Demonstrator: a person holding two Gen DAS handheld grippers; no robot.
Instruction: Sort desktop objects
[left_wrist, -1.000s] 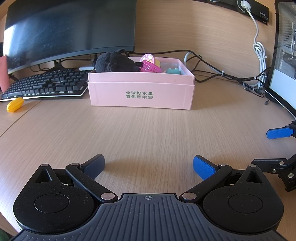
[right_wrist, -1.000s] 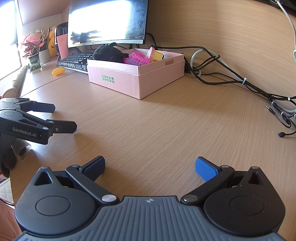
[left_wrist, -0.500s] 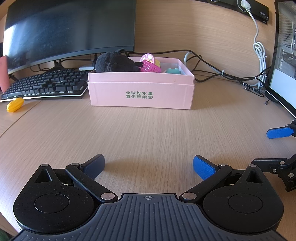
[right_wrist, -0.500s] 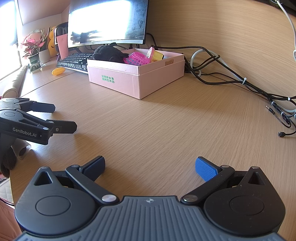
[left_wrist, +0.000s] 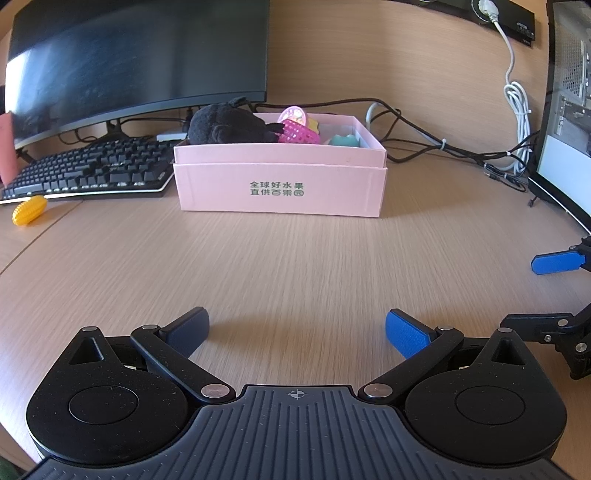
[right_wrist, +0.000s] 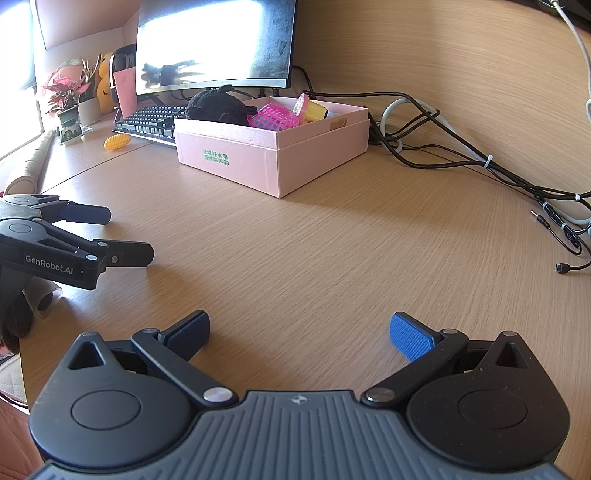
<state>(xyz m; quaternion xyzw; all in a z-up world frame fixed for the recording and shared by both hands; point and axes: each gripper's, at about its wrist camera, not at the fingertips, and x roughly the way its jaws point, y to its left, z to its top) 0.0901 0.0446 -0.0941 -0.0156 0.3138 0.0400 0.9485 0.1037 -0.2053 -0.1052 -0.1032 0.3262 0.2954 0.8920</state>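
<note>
My left gripper (left_wrist: 297, 328) and right gripper (right_wrist: 300, 332): both spread wide, empty, over bare desk (left_wrist: 295, 258). Pink box (left_wrist: 280, 184) ahead holds black plush (left_wrist: 229, 123), pink basket (left_wrist: 297, 133). Yellow corn toy (left_wrist: 28, 209) beside keyboard (left_wrist: 88, 170).

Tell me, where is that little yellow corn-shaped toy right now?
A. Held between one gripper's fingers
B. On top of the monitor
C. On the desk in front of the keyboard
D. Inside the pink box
C: the yellow corn toy lies on the wooden desk just in front of the keyboard, outside the pink box, and both the left gripper and the right gripper are open and empty.
</note>
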